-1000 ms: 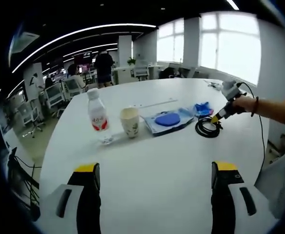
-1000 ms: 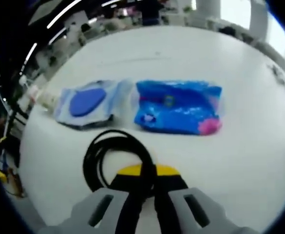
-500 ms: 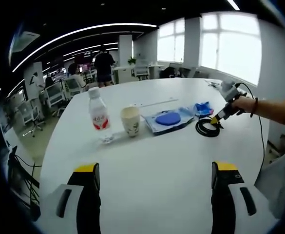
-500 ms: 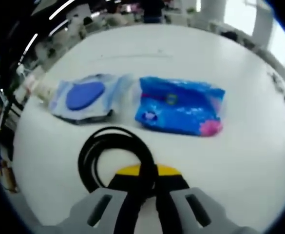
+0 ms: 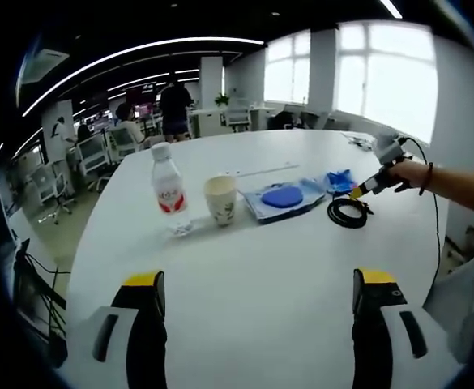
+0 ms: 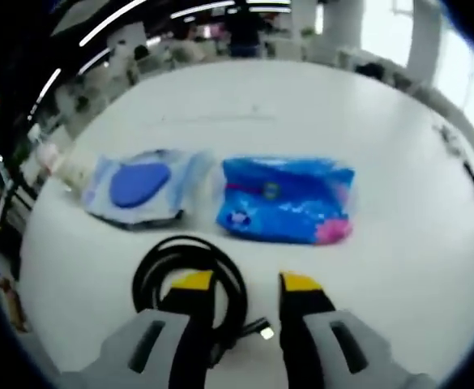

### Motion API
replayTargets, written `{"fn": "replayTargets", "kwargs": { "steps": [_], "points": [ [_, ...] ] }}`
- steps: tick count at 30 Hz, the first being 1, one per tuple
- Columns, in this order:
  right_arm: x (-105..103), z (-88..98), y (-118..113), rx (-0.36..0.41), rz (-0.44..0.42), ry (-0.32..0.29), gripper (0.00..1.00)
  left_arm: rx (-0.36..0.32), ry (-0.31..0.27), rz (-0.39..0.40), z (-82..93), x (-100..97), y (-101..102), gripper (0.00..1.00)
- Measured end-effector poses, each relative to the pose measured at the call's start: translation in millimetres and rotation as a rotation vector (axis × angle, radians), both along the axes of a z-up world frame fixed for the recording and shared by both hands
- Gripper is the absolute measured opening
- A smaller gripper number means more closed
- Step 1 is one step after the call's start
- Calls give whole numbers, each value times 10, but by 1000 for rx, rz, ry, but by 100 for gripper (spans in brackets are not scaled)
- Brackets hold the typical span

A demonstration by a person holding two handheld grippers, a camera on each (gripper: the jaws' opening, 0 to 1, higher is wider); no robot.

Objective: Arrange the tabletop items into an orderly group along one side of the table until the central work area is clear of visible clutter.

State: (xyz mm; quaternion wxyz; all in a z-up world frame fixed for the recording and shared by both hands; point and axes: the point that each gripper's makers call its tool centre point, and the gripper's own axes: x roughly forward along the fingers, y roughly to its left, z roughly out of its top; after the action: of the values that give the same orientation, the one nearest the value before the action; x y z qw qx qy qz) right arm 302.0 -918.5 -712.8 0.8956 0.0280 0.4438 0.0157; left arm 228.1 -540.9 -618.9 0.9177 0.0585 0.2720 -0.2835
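In the left gripper view, the left gripper (image 5: 253,324) sits nearest, its two yellow-tipped black jaws spread wide apart over the bare front part of a large white round-edged table (image 5: 245,259), holding nothing. Farther back a row of items runs across the tabletop: a clear plastic water bottle with a white cap and red label (image 5: 167,193) stands upright, a cream paper cup (image 5: 220,199) stands just beside it, then a flat pale-blue wipes pack with a dark blue oval lid (image 5: 282,198), then a bright blue plastic packet (image 5: 339,180). Near that packet lies a coiled black cable (image 5: 347,212), and just above the coil the right gripper (image 5: 358,193) is held by a person's hand (image 5: 407,173). Beyond the table are office chairs, standing people and bright windows.

In the right gripper view, the right gripper (image 6: 245,285) has its jaws parted with a clear gap, clamped on nothing. The cable coil (image 6: 190,272) lies on the table beneath them, partly behind the left jaw, its small plug end between the jaws. Past it lie the wipes pack (image 6: 139,186) and the blue packet (image 6: 287,199) side by side.
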Motion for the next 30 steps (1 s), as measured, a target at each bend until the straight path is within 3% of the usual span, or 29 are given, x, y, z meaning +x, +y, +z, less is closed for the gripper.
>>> {"fn": "replayTargets", "kwargs": {
  "steps": [4,19,26,30],
  "points": [
    [-16,112,70,42,25,-45,45,-35,8,5,30,12,-26,96],
    [-271,532,371,103,161,-141,86,-44,-23,-12,207,11,-54,98],
    [-487,801,579,134,245,-209,99,-51,-23,-35,269,-68,-87,99],
    [-642,929,653,148,271,-228,100,-49,-21,-41,294,-98,-79,100]
  ]
}}
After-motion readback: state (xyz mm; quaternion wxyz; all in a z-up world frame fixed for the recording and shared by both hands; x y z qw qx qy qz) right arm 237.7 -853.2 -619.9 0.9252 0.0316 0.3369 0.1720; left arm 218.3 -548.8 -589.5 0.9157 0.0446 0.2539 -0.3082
